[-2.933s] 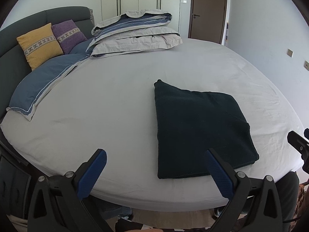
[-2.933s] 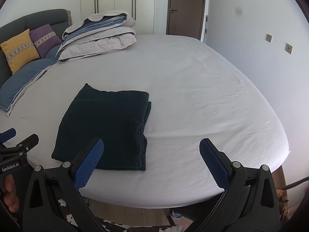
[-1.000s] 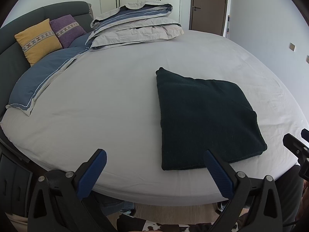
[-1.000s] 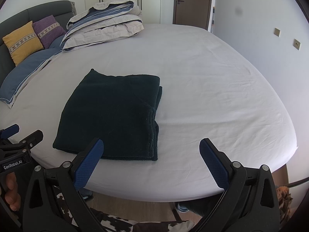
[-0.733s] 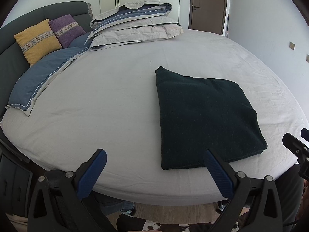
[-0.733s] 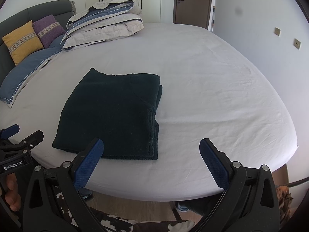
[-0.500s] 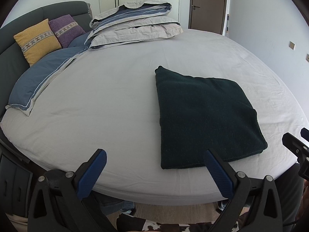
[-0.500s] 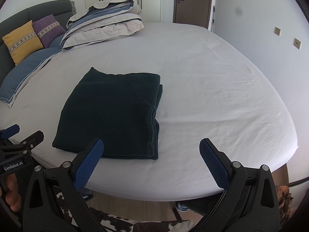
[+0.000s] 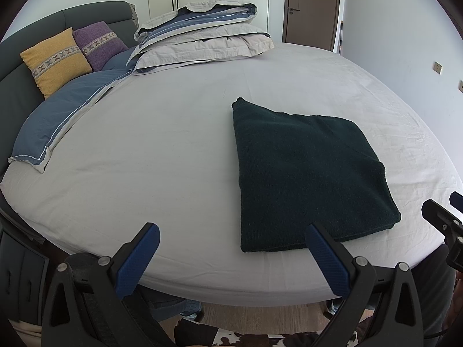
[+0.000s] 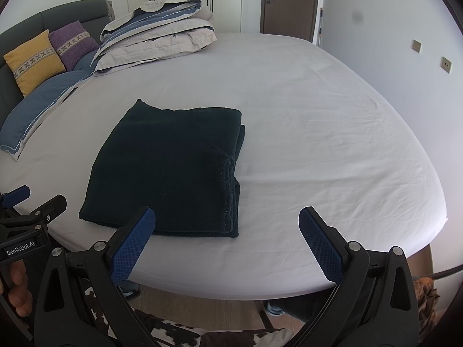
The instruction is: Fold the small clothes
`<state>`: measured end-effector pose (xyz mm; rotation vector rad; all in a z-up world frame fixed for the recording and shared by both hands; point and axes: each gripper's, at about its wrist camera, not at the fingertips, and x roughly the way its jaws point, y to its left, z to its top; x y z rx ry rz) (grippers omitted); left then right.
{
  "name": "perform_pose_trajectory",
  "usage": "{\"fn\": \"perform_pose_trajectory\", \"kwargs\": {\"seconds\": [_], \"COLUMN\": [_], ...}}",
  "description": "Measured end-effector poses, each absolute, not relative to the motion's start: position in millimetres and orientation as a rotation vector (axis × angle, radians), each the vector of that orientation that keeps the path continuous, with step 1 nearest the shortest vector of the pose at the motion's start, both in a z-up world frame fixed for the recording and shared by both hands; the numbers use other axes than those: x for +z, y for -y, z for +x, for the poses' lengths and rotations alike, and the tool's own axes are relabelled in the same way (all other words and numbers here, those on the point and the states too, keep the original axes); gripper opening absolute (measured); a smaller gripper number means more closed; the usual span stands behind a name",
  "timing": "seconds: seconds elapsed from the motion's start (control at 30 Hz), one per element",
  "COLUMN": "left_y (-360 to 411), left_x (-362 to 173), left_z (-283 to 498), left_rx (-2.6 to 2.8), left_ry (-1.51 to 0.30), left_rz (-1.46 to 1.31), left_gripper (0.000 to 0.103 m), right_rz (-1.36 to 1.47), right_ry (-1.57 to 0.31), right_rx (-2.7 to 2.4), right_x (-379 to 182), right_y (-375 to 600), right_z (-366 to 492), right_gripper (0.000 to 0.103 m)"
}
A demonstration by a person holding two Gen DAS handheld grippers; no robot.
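A dark green knitted garment (image 9: 306, 173) (image 10: 170, 167) lies folded into a flat rectangle on the round bed's pale sheet (image 9: 150, 156) (image 10: 318, 133), near the front edge. Its stacked layers show along the right side in the right wrist view. My left gripper (image 9: 231, 234) hangs open just off the bed's front edge, left of the garment's near corner, holding nothing. My right gripper (image 10: 227, 221) is open too, at the front edge by the garment's near right corner, also with nothing in it. Each gripper shows at the edge of the other's view.
A folded grey-and-blue duvet (image 9: 202, 37) (image 10: 156, 29) is piled at the back of the bed. A blue pillow (image 9: 63, 121), a yellow cushion (image 9: 55, 60) and a purple cushion (image 9: 98, 43) rest against the dark headboard at left. Wardrobes and a brown door (image 9: 312, 8) stand behind.
Over the last seconds both grippers rose slightly and drew a little nearer the bed. In the last half second nothing visibly moves; the garment stays put.
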<state>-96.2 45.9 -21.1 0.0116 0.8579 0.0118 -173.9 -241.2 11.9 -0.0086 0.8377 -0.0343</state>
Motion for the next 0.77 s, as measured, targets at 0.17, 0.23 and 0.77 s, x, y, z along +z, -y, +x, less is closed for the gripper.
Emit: {"fn": "perform_pose_trajectory", "kwargs": {"seconds": [0.17, 0.23, 0.77], "left_y": [-45.2, -45.9, -46.9], "left_x": [-23.9, -24.5, -28.6], "left_z": [-96.8, -97.0, -97.3], "left_rx": [0.011, 0.010, 0.016], "left_ry": [-0.863, -0.863, -0.867], "left_rz": [0.011, 0.012, 0.009], "left_gripper": [0.103, 0.103, 0.103], "right_rz": [-0.011, -0.011, -0.013], "right_ry": [-0.840, -0.840, -0.850], "right_rx": [-0.032, -0.031, -0.014], "right_x": [9.0, 8.9, 8.5], "right_y": [239.3, 239.7, 240.7], "right_z": [-174.9, -174.5, -172.8], "right_gripper": [0.101, 0.101, 0.101]}}
